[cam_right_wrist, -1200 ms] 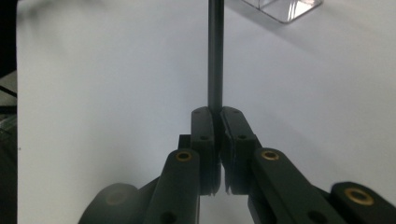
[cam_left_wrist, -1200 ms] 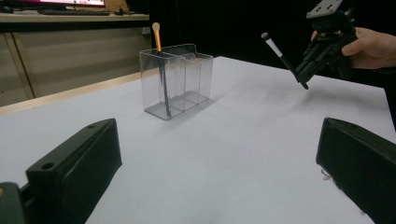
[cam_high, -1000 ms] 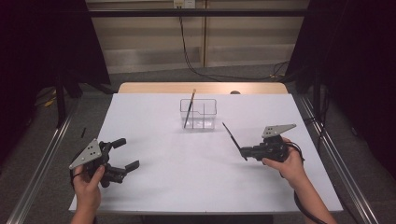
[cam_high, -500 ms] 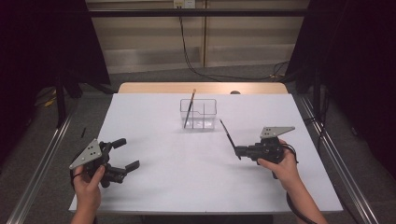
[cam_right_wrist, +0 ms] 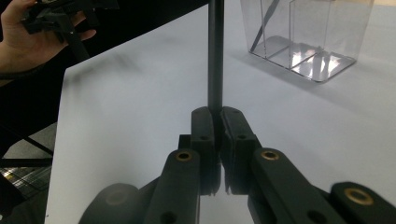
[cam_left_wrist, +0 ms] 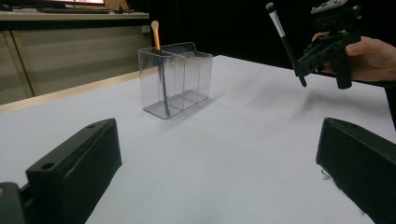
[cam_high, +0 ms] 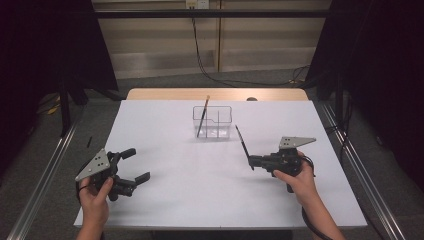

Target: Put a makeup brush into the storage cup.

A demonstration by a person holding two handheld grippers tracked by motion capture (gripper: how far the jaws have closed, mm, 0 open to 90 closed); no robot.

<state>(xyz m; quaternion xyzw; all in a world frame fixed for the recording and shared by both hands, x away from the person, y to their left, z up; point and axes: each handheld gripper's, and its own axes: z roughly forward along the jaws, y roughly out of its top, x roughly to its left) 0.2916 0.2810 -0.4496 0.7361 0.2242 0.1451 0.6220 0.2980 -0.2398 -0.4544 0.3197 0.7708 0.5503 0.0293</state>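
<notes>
A: edges, room?
B: white table (cam_high: 210, 200) takes the middle of the high view; wide bare stretch across its centre and lower part; clear organizer (cam_high: 212, 121) upper centre, well in from the far edge; metal rails (cam_high: 360, 170) flank both sides.
A: grippers?
B: left gripper (cam_high: 134, 165) lower left, jaws wide apart, holding nothing, near the table's left edge; right gripper (cam_high: 251, 162) right of centre, jaws clamped on a thin black brush (cam_high: 242, 141); brush tilts up and toward the upper left.
A: brush vs organizer?
B: brush tip is near the organizer's lower right corner, apart from it; an orange-tipped brush (cam_left_wrist: 159, 65) already stands in the organizer's left compartment, leaning.
</notes>
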